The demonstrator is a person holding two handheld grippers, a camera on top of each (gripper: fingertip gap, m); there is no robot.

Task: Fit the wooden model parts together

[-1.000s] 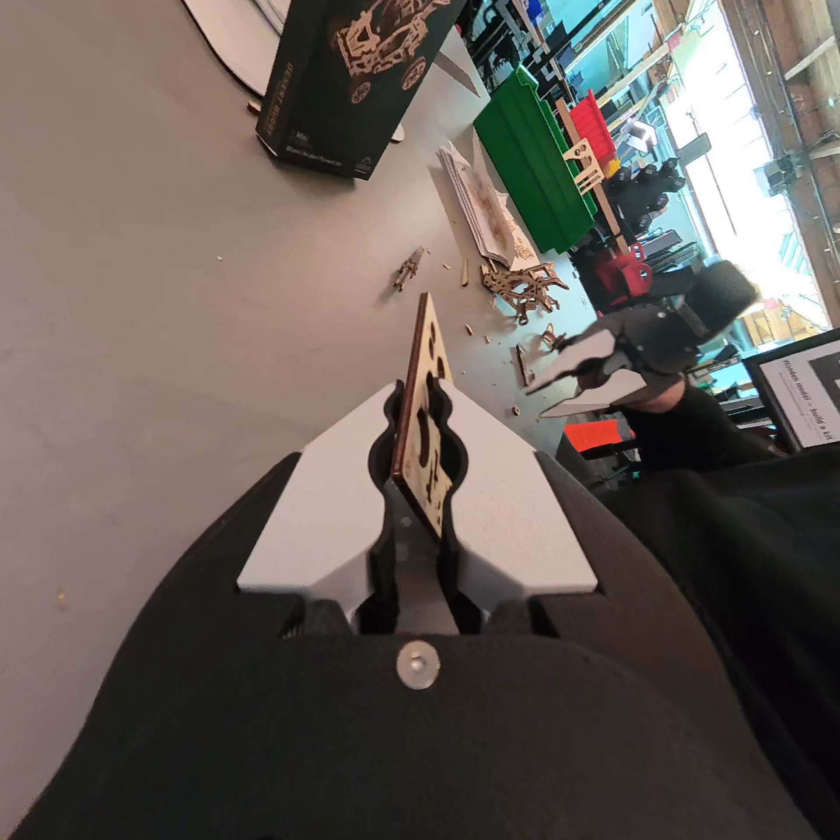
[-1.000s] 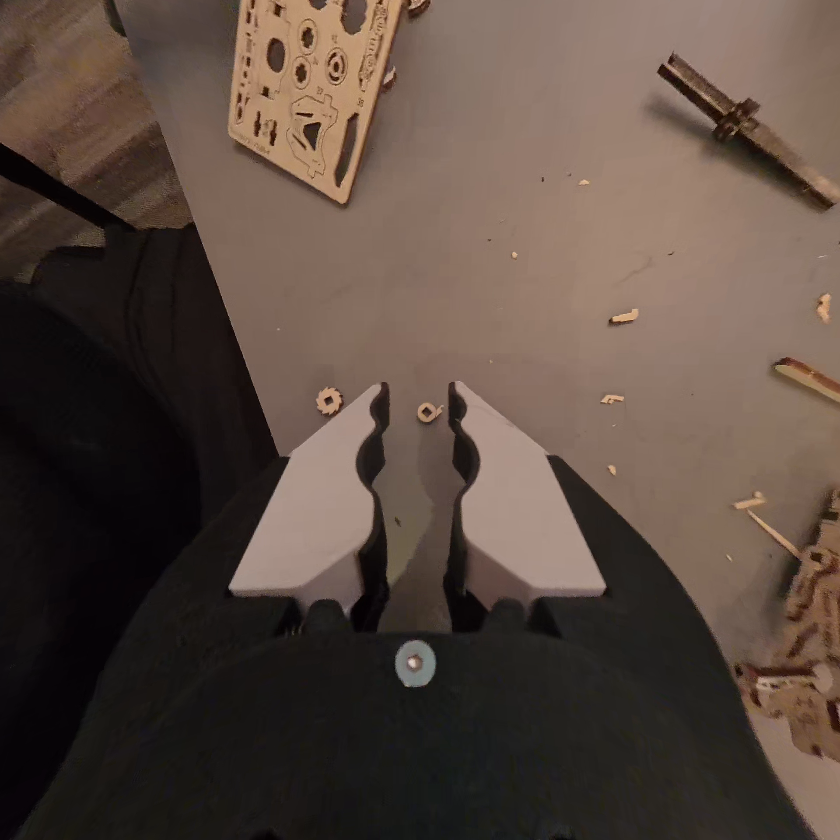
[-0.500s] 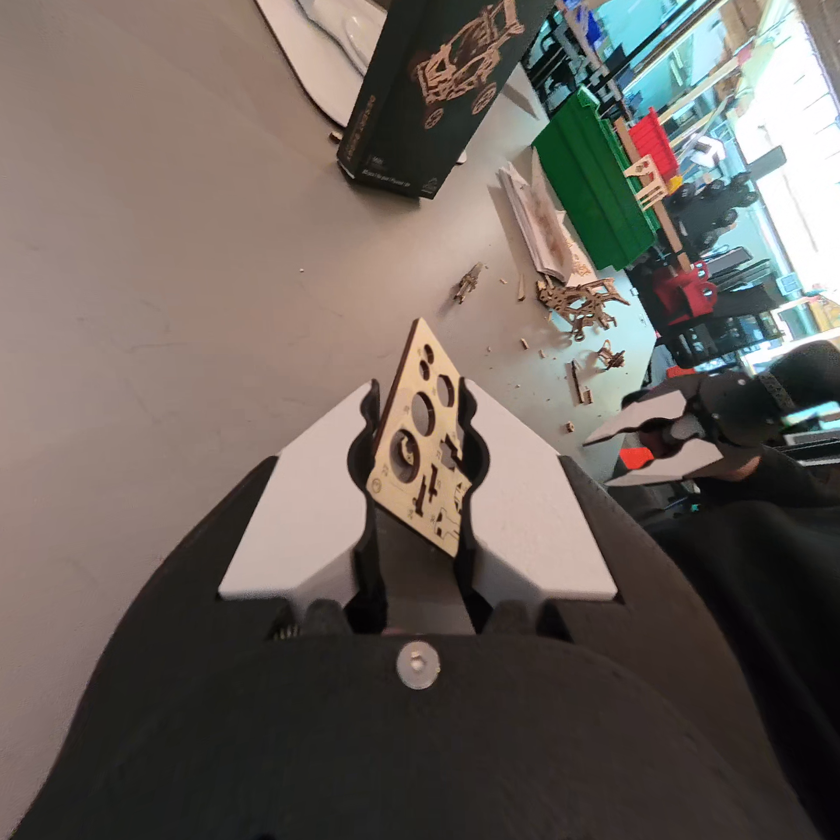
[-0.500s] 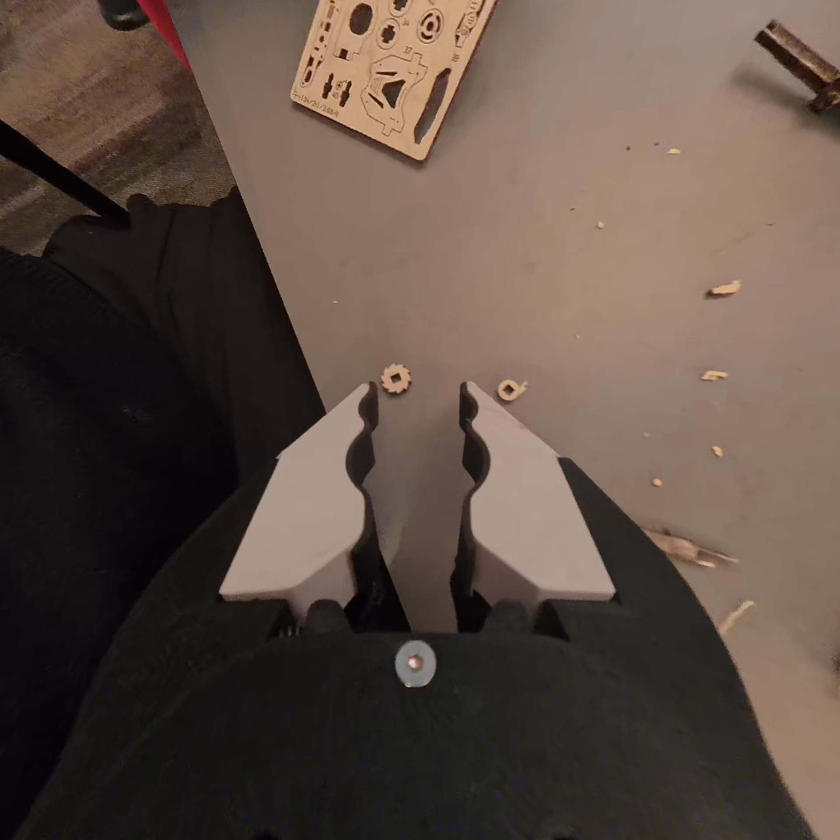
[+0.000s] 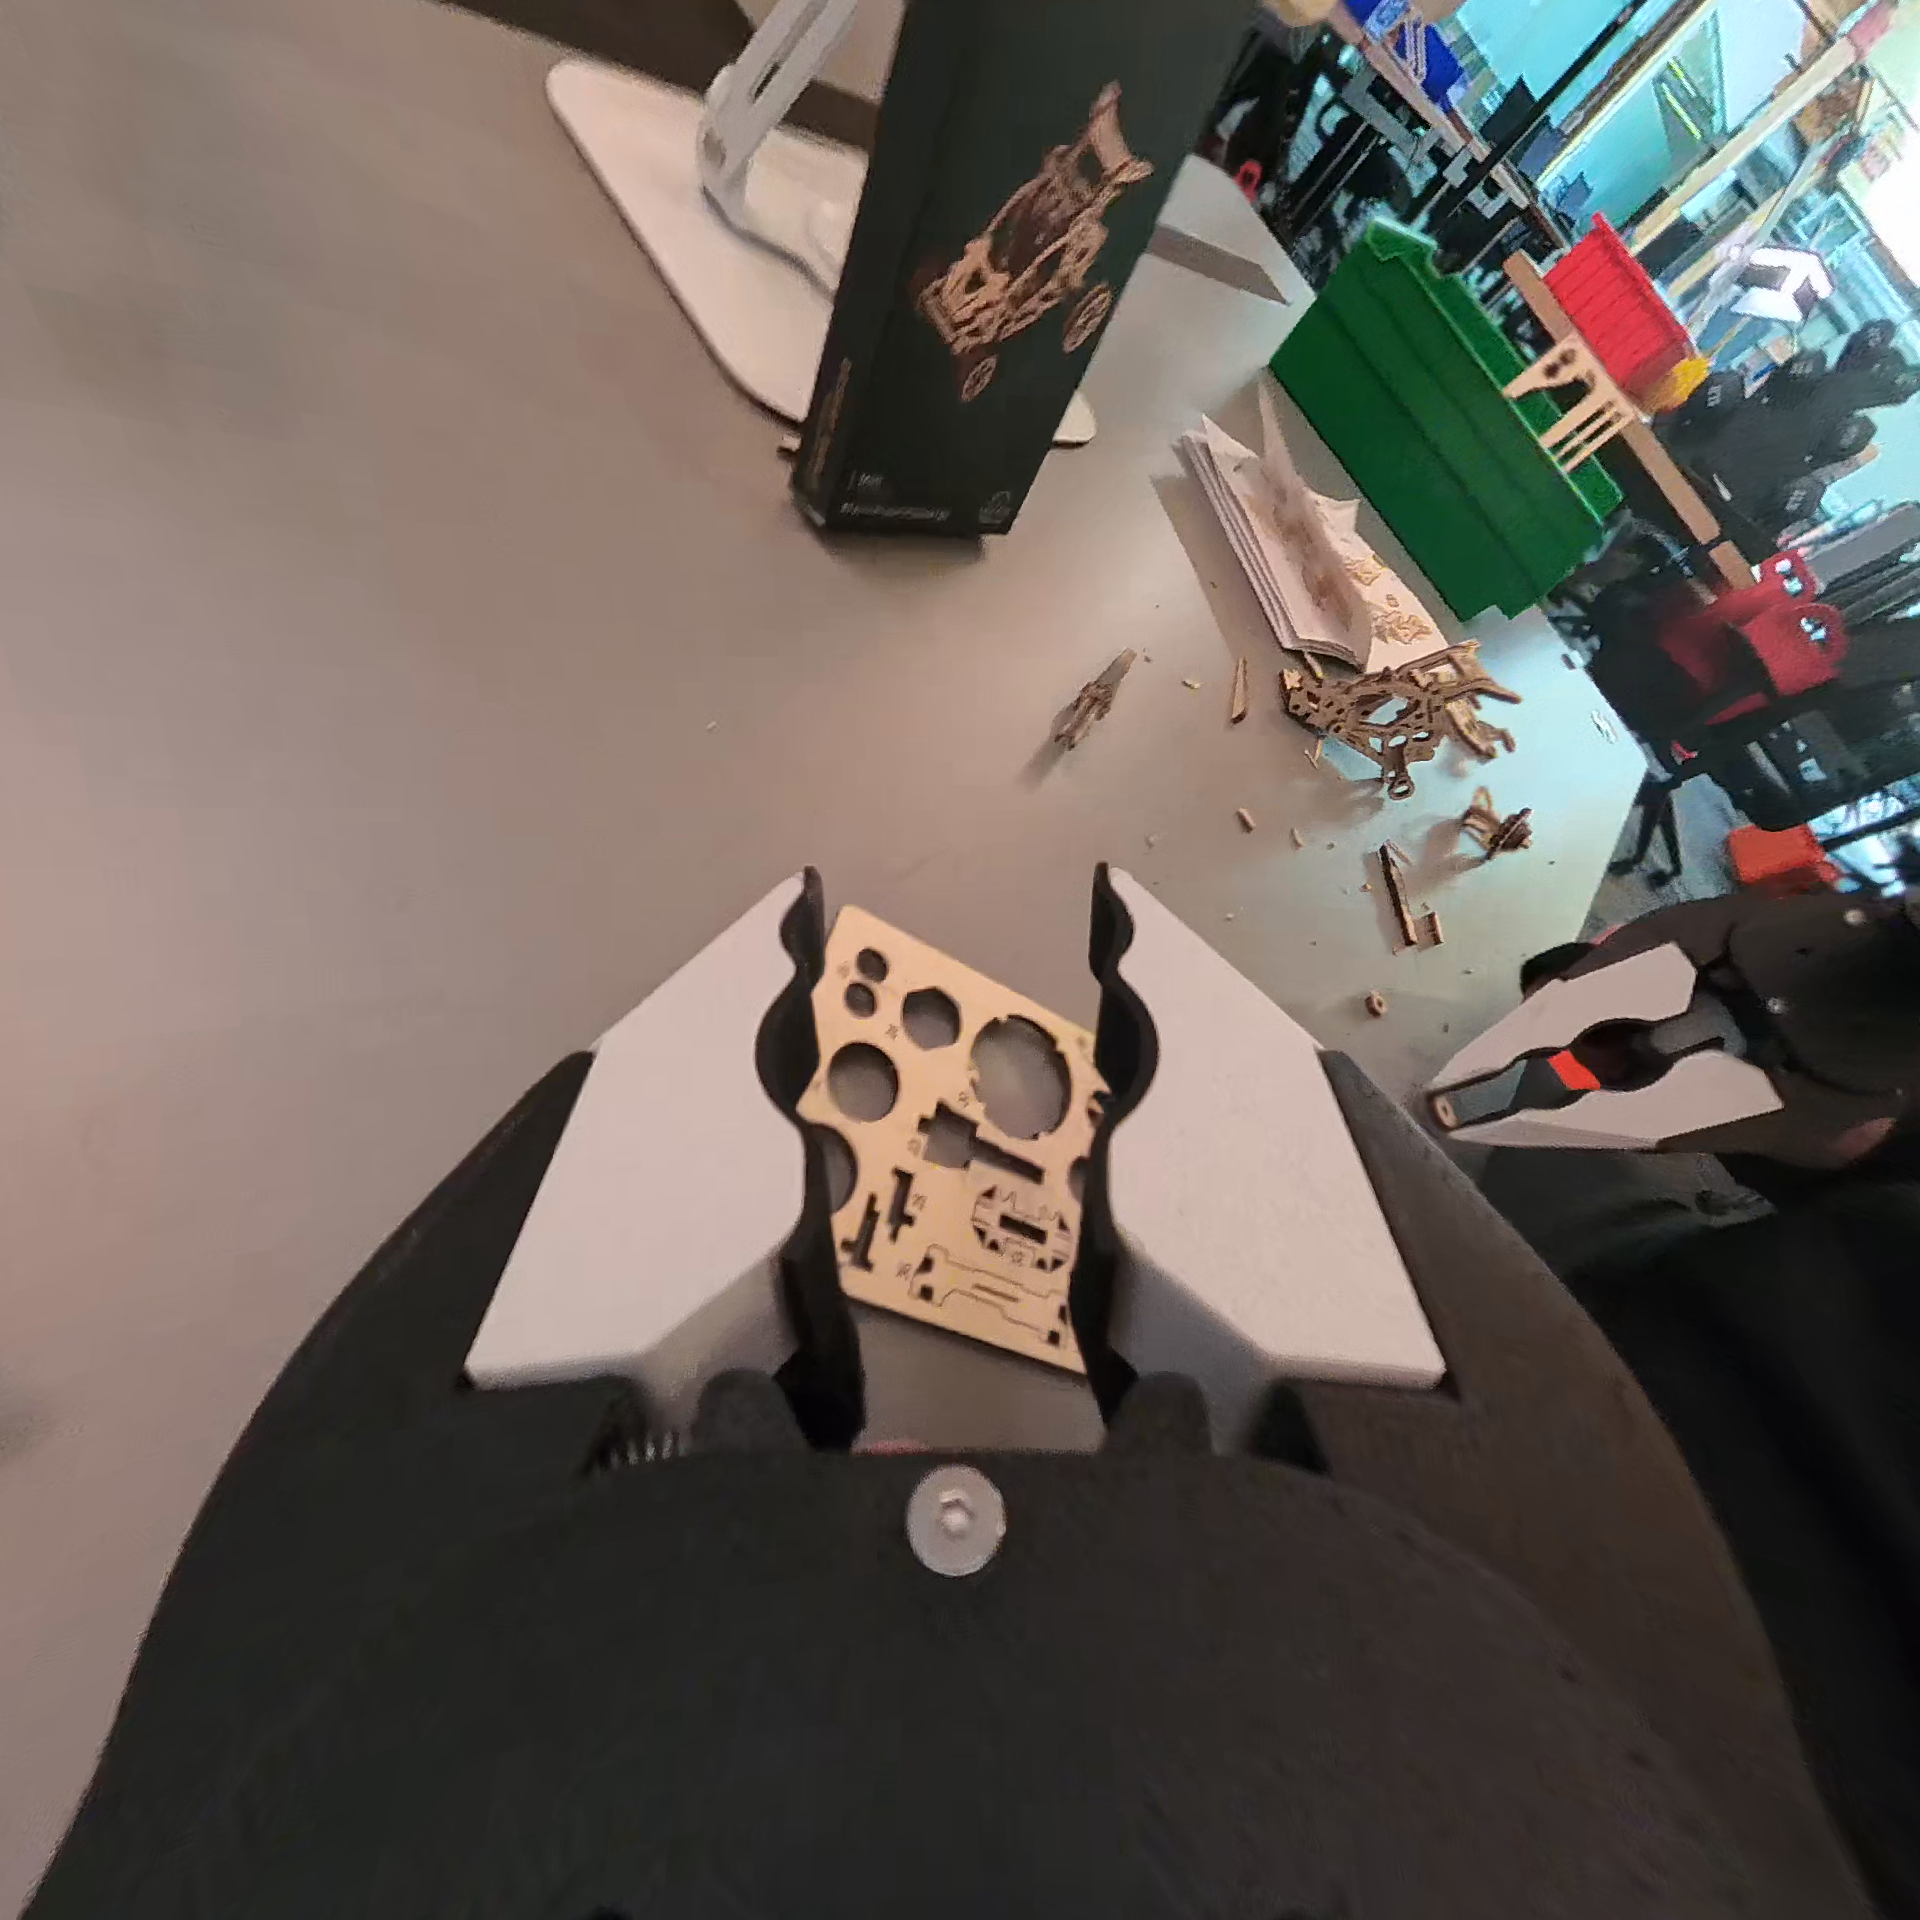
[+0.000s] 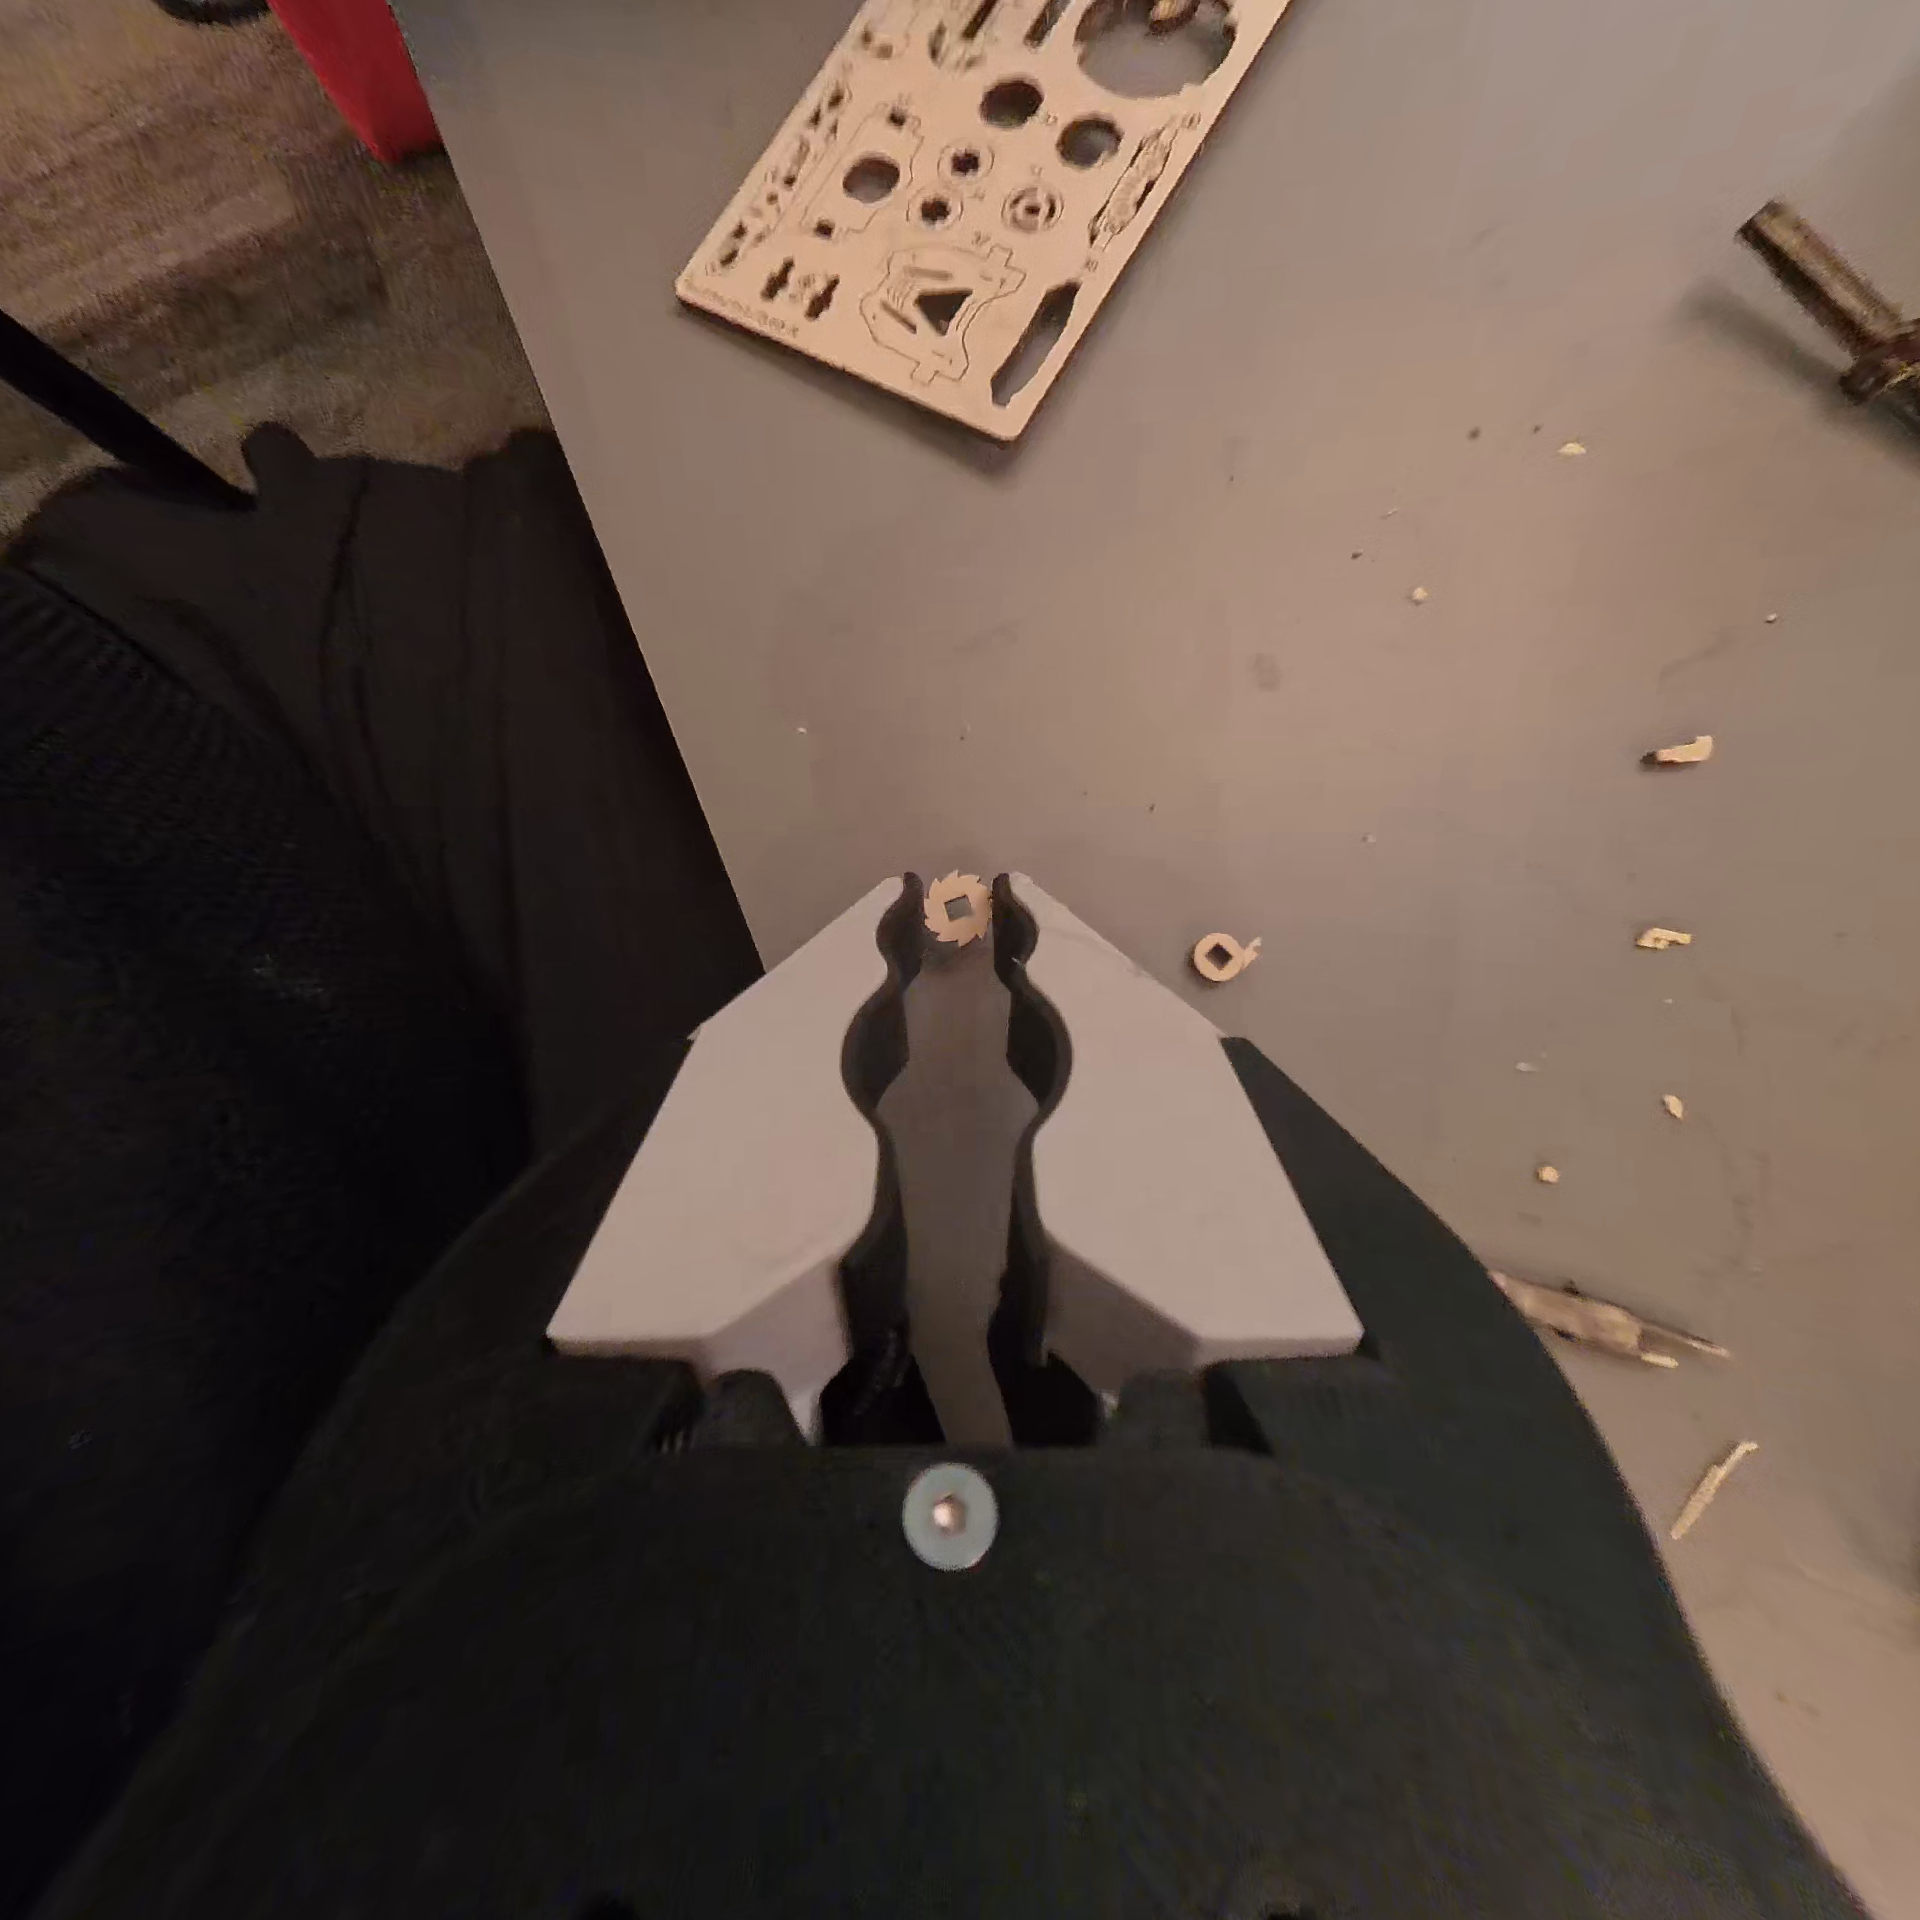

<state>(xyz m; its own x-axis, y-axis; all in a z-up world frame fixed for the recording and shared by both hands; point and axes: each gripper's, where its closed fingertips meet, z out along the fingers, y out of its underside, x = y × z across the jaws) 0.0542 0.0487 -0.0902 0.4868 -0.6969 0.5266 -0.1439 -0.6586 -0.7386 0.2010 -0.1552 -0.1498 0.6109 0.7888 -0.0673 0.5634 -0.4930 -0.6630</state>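
Note:
My left gripper (image 5: 954, 904) is open, its fingers spread wide. A thin punched wooden sheet (image 5: 966, 1132) with round and toothed cut-outs lies flat between and under them; its lower edge is hidden. My right gripper (image 6: 956, 883) is shut on a small toothed wooden gear (image 6: 954, 916) with a square hole, pinched at the very tips just above the grey table (image 6: 1195, 623) near its front edge. The right gripper also shows in the left wrist view (image 5: 1449, 1110), low at the right. A sheet of the same kind (image 6: 977, 208) lies flat farther off in the right wrist view.
A small wooden ring (image 6: 1221, 954) lies right of the right gripper, with chips around. A dark wooden axle (image 6: 1839, 301) lies far right. A dark box (image 5: 987, 260), white stand base (image 5: 675, 156), booklet (image 5: 1288, 540), green bin (image 5: 1434, 416) and part-built model (image 5: 1392, 717) stand farther back. The gap from one gripper's tips to the other's is roughly 25 cm.
My left gripper opened and the sheet went from upright in its grip to lying flat. My right gripper moved left to the toothed gear and closed on it.

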